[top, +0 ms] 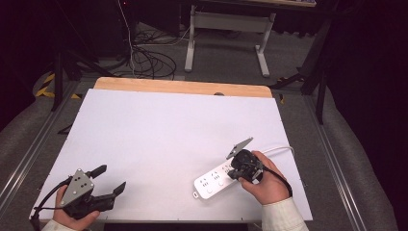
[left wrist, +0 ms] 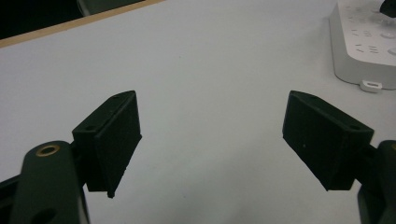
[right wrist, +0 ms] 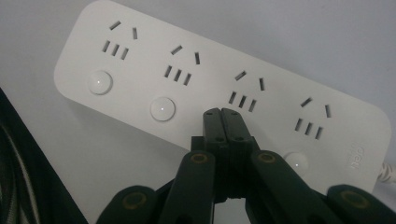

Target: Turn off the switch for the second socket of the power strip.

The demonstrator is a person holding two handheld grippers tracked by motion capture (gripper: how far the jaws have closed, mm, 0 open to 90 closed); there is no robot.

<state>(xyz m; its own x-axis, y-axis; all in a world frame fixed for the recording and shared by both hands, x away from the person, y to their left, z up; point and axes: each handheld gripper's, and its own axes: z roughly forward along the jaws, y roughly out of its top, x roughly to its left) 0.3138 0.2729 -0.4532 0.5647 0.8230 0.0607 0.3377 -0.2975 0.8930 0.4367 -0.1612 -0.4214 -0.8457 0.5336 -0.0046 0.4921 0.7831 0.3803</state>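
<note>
A white power strip (top: 211, 182) lies on the white table at the front right, with several sockets and round buttons (right wrist: 162, 108) along one side. My right gripper (top: 236, 171) is shut, and its tips (right wrist: 221, 112) press together over the strip (right wrist: 140, 70) where the third button sits, hiding it. The strip's white cable (top: 280, 149) runs off to the right behind the hand. My left gripper (top: 110, 179) rests at the front left, open, with bare table between its pads (left wrist: 210, 126). The end of the strip (left wrist: 364, 46) shows at the far right of the left gripper view.
The white table top (top: 168, 130) has a wooden strip (top: 183, 86) along its far edge. Beyond it on the floor stand a white desk frame (top: 226, 33) and a tangle of cables (top: 149, 57). Dark stands flank the table.
</note>
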